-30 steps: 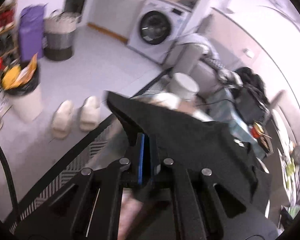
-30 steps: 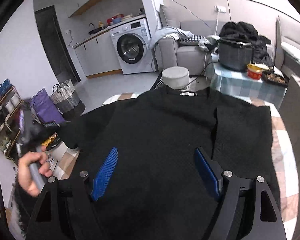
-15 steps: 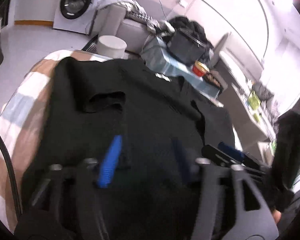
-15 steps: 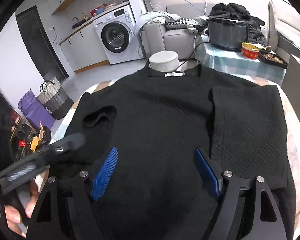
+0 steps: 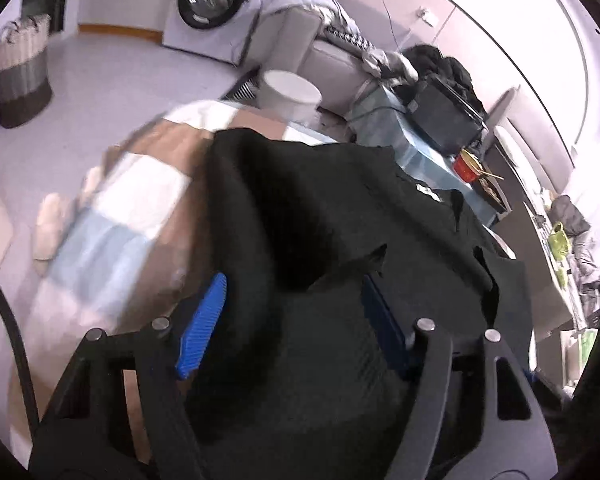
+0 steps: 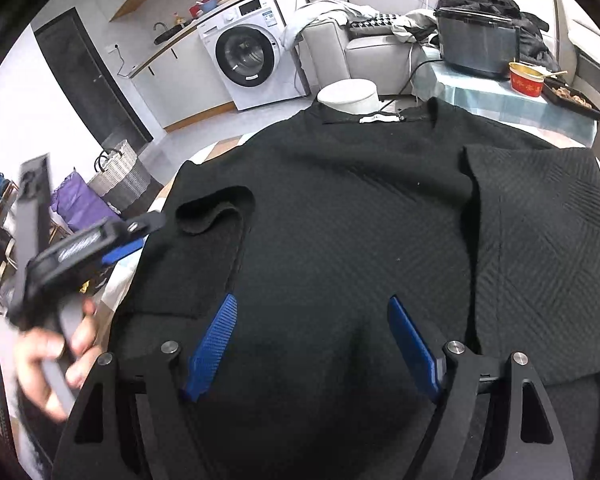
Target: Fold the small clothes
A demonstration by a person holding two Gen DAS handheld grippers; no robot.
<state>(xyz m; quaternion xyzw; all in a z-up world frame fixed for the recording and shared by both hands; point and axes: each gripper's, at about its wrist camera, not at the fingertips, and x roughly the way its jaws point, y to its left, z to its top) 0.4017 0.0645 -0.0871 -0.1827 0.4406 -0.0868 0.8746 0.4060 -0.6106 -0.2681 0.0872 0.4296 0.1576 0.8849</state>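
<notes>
Left tool (image 5: 292, 320) closing, empty, lower centre; right tool (image 6: 312, 344) wide, empty. Black garment (image 6: 340, 208) spread mid-frame on surface (image 5: 132, 208). Folded sleeve (image 6: 208, 248) may slip if snagged.

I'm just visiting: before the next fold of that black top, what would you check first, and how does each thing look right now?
1. Top lies flat on the table: ok.
2. Both sleeves folded in: ok.
3. Right gripper open, empty above the hem: ok.
4. Left gripper free of cloth: cannot tell; its jaws are closing with cloth between them.
5. Left-wrist view sharp: not ok, blurred.
</notes>
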